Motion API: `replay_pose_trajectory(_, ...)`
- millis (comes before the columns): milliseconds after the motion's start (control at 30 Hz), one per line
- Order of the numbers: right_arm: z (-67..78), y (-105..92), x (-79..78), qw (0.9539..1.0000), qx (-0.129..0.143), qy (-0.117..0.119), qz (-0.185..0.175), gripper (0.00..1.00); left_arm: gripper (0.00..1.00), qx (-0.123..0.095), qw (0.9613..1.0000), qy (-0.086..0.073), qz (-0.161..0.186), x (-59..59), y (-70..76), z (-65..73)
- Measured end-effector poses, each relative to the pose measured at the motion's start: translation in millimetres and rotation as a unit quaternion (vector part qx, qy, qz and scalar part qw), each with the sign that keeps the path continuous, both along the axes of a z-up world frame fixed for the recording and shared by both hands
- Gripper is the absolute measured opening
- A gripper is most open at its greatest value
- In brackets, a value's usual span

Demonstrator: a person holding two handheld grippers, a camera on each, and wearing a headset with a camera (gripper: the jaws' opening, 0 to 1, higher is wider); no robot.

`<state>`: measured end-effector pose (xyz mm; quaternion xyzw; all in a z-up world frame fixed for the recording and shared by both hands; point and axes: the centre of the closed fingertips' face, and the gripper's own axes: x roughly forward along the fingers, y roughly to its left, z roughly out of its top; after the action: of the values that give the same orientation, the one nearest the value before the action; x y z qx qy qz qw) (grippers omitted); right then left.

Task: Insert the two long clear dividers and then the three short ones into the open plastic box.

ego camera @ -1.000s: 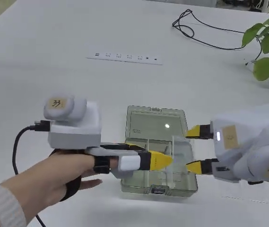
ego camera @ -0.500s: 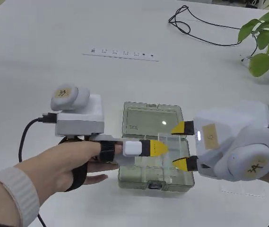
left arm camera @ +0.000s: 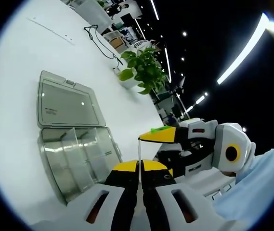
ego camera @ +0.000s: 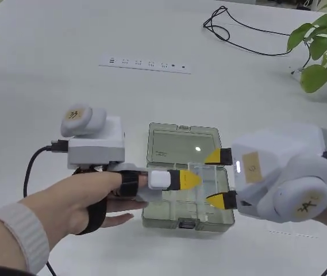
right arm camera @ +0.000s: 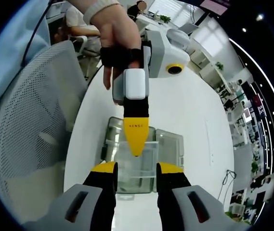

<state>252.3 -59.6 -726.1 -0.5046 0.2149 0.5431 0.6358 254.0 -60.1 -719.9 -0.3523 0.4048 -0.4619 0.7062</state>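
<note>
Shows an open plastic box on a white workbench, lid folded flat behind the tray.

At the box's left side: the left gripper, reaching over the tray, jaws pinched shut on the thin edge of a clear divider. Holds that sheet upright just above the tray's middle.

At the box's right side: the right gripper, jaws spread wide, one on either side of the same divider. Cannot tell whether either jaw touches it.

Inside the tray, in the left gripper view: a few clear partitions standing upright. Hard to count them, or to sort long from short, through the clear plastic.

Looks partway done: some pieces seated in the box, the held divider not yet pressed down into it, possibly more to fit afterwards.
</note>
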Motion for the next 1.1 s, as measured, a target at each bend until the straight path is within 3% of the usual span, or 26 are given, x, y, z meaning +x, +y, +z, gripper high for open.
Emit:
replay_pose_trajectory(100, -0.5, 0.9, -2.8, 1.0, 0.002, 0.003, 0.003, 0.32, 0.0, 0.0, 1.0, 0.001, -0.004, -2.1, 0.9, -1.0)
replay_pose_trajectory(300, 2.0, 2.6, -3.6, 0.9999, 0.005, 0.002, 0.011, 0.33, 0.0, -0.005, 0.9998, -0.021, -0.005, -4.2, 3.5, 1.0)
replay_pose_trajectory(333, 3.3, 3.9, -4.8, 0.9998, 0.012, 0.01, 0.008, 0.34, 0.0, 0.009, 0.9992, -0.037, -0.005, -2.7, 5.8, -2.0)
replay_pose_trajectory(433, 10.1, 7.1, -5.0, 0.9985, 0.041, 0.035, -0.01, 0.39, 0.0, 0.014, 0.9987, -0.047, -0.015, -5.2, 6.4, -2.2)
replay_pose_trajectory(500, 13.8, 6.0, -2.9, 0.9978, 0.048, 0.041, -0.019, 0.39, 0.0, 0.024, 0.9967, -0.071, -0.031, -7.0, 7.5, -3.0)
replay_pose_trajectory(533, 16.1, 6.1, -3.4, 0.9966, 0.056, 0.056, -0.024, 0.38, 0.0, 0.03, 0.9954, -0.082, -0.038, -8.0, 8.2, -4.0)
replay_pose_trajectory(667, 23.9, 5.2, -6.3, 0.9878, 0.076, 0.128, -0.045, 0.31, 0.0, 0.058, 0.9842, -0.146, -0.082, -15.0, 8.8, -5.3)
replay_pose_trajectory(733, 28.3, 5.0, -4.5, 0.9845, 0.08, 0.15, -0.046, 0.29, 0.0, 0.062, 0.9763, -0.18, -0.103, -18.8, 7.6, -3.0)
replay_pose_trajectory(833, 30.3, 2.6, -0.5, 0.9838, 0.069, 0.162, -0.033, 0.24, 0.0, 0.081, 0.9673, -0.214, -0.11, -17.7, 10.3, -6.1)
replay_pose_trajectory(867, 30.1, 2.0, 0.1, 0.9834, 0.065, 0.166, -0.032, 0.23, 0.0, 0.091, 0.9607, -0.233, -0.121, -19.7, 10.9, -7.4)
replay_pose_trajectory(933, 27.9, 0.5, -6.0, 0.9775, 0.051, 0.203, -0.025, 0.22, 0.0, 0.095, 0.9545, -0.252, -0.128, -21.0, 11.2, -9.1)
replay_pose_trajectory(1033, 24.2, 0.6, -10.2, 0.9711, 0.032, 0.236, -0.016, 0.17, 0.0, 0.109, 0.9388, -0.29, -0.151, -26.5, 10.4, -10.7)
replay_pose_trajectory(1100, 20.8, 1.1, -10.1, 0.9629, 0.027, 0.268, -0.016, 0.15, 0.0, 0.109, 0.9333, -0.306, -0.154, -27.5, 9.1, -9.2)
